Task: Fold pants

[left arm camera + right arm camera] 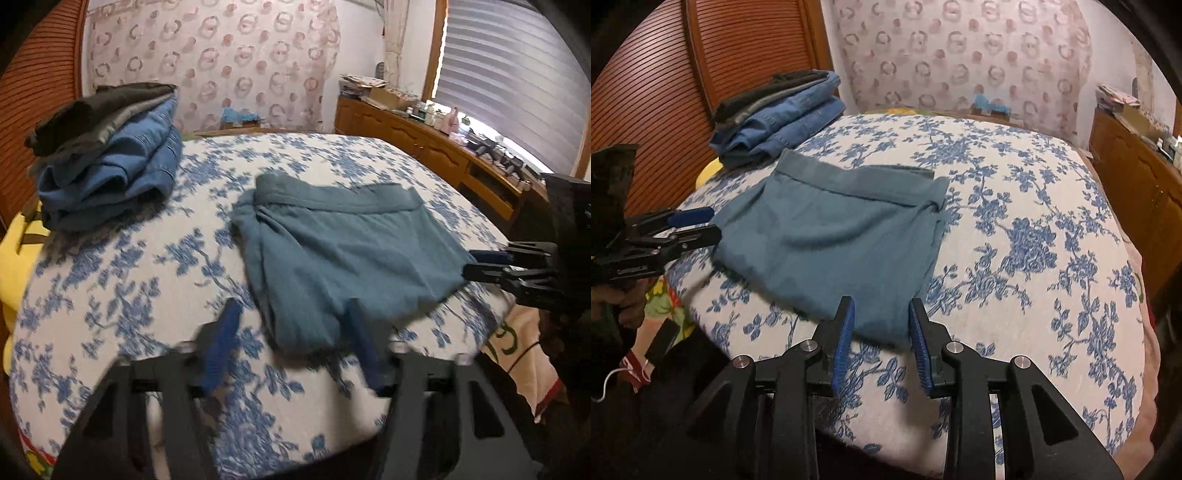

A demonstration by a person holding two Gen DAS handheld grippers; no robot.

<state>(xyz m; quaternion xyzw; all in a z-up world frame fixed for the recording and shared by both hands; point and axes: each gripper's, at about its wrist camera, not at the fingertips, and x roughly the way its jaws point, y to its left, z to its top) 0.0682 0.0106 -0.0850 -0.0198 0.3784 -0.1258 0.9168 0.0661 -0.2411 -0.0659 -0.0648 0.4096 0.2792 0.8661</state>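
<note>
Teal pants (pixel 831 236), folded, flat on the floral bedspread (pixel 1015 229). Left gripper (pixel 291 332): jaws part open, near left corner of the pants lies between the fingers, pads not clearly pressing it. Right gripper (pixel 881 325): jaws part open, near right corner between the pads, no clamp visible. Stack of folded jeans (pixel 783 122) sits behind the pants, apart.
</note>
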